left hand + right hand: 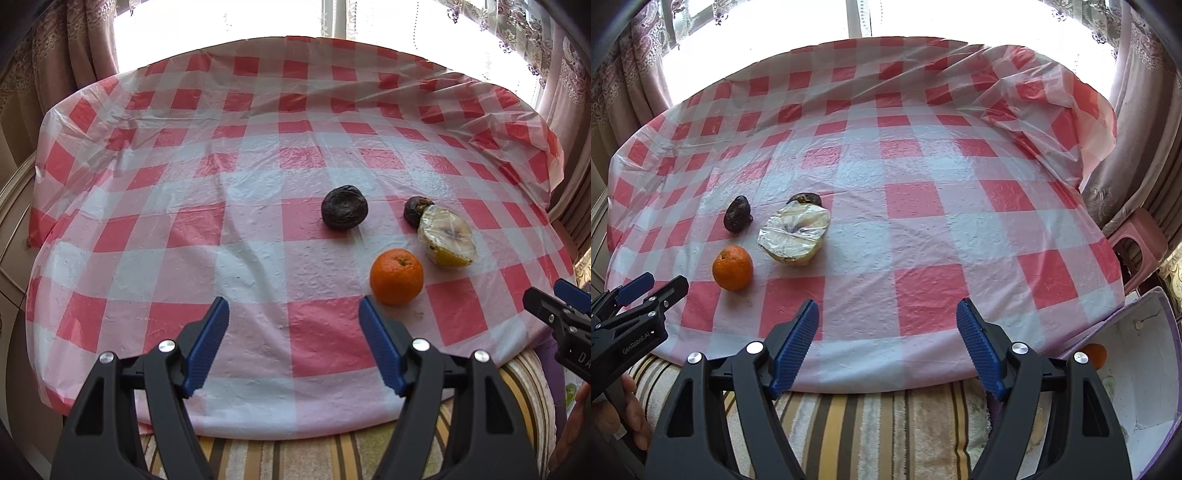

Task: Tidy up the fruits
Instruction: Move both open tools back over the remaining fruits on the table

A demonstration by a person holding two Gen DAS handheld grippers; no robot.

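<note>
Orange [396,276] upright beside plastic-wrapped cut fruit [446,236]; two dark shrivelled fruits [344,212] behind.

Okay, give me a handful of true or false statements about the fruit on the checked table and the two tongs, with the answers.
1. The orange lies on the checked tablecloth. True.
2. The left tongs grip the orange. False: they are open and empty.
3. The wrapped cut fruit touches a small dark fruit. True.
4. The right tongs hold a dark fruit. False: they are open and hold nothing.
5. Only one dark fruit is on the table. False: a larger dark fruit lies apart too.
</note>
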